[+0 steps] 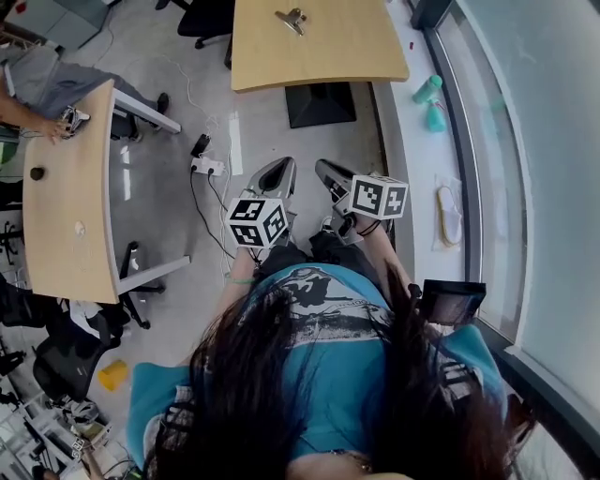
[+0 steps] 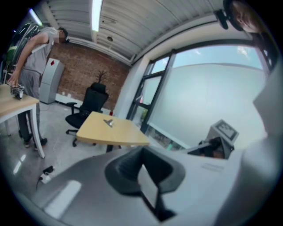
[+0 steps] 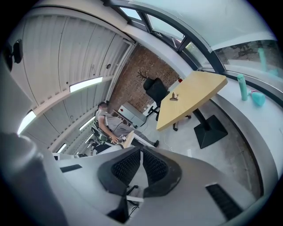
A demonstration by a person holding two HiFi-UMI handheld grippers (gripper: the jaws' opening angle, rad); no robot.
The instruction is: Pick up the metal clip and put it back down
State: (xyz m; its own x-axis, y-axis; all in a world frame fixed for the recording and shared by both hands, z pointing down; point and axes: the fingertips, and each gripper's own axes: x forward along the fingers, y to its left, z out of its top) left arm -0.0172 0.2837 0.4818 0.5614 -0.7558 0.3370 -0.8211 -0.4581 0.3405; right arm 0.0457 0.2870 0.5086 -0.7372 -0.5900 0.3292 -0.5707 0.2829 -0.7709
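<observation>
1. Left gripper (image 1: 280, 172): near, held close in front of the person. Jaws clenched, nothing between them.
2. Right gripper (image 1: 326, 174): just beside the left. Jaws drawn together, likewise empty (a thin slit at most shows between the pads).
3. Marker cubes (image 1: 258, 221): black-and-white square patterns only, no letters or digits.
4. Shirt (image 1: 323, 309): dark print on teal, no words legible.
5. Power strip (image 1: 208, 167): on the floor between person and table, no label readable.
6. Table (image 1: 328, 56): far, well apart from both grippers.
7. Clip (image 1: 292, 20): lies on the far part of the table, untouched.

Progress: pick-up not yet begun. Approach, grasp, lift and set-down all remain, by my judgement.

Brands or writing: none readable in any view.
</observation>
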